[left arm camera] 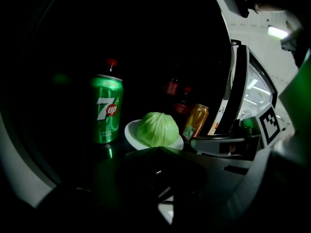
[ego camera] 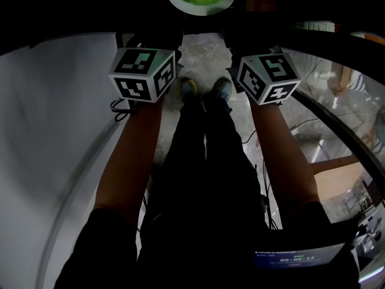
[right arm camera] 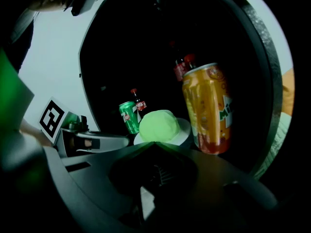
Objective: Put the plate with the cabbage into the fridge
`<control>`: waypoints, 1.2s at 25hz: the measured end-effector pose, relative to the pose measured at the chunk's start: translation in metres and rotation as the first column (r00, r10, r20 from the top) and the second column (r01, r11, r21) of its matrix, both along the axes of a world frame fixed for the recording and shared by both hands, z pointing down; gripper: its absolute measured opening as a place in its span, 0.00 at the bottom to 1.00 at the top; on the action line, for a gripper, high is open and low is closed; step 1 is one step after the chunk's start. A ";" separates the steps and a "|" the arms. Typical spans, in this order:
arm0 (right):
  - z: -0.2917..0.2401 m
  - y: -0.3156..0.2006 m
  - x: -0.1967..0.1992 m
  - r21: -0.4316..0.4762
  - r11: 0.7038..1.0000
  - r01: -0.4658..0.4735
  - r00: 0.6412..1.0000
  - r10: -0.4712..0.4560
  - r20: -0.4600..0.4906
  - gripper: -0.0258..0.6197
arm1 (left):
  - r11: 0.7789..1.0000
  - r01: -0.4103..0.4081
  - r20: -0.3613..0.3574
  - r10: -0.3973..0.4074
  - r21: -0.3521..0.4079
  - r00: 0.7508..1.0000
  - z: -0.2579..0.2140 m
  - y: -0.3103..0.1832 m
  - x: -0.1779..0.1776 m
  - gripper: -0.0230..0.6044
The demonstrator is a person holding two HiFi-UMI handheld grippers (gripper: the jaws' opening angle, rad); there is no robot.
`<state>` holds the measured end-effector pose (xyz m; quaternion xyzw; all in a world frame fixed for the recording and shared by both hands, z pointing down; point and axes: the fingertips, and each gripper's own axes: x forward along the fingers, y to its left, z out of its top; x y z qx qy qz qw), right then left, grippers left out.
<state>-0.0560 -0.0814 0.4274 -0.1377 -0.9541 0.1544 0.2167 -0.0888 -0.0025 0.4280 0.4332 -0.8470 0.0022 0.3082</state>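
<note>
Two pairs of tongs, the left tongs (left arm camera: 158, 149) and the right tongs (right arm camera: 154, 145), are pressed together with nothing between them. They point at the plate (left arm camera: 129, 130), which sits on a dark worktop (left arm camera: 111, 152) beyond their tips. The plate is likely stiff, smooth and breakable. The cabbage (left arm camera: 157, 129) lies loose and round, so it may roll. The near rim looks the best hold. A green can (left arm camera: 106, 111) just left, an orange can (left arm camera: 195, 121) just right and bottles (left arm camera: 171, 87) behind crowd the approach.
</note>
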 end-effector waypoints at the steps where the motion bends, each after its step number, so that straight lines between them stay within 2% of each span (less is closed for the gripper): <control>1: -0.006 0.000 0.002 0.003 1.000 0.002 1.000 -0.002 0.010 0.05 | 1.000 0.000 0.017 0.000 0.009 1.000 -0.007 0.000 0.001 0.04; 7: -0.049 0.003 0.017 0.056 0.998 0.027 0.997 -0.031 0.064 0.05 | 0.999 0.006 0.122 -0.010 0.035 0.992 -0.055 0.006 0.009 0.04; 10: -0.075 0.006 0.026 0.058 0.998 0.032 0.996 -0.037 0.086 0.05 | 0.999 0.008 0.149 -0.014 0.045 0.989 -0.083 0.010 0.016 0.04; 18: -0.121 0.011 0.048 0.062 0.997 0.034 0.992 -0.041 0.121 0.05 | 0.999 0.013 0.135 -0.018 0.042 0.991 -0.116 0.020 0.049 0.04; 30: -0.169 0.018 0.090 0.076 0.997 0.026 0.989 -0.037 0.142 0.05 | 0.998 -0.016 0.175 0.006 0.055 0.985 -0.165 0.031 0.098 0.04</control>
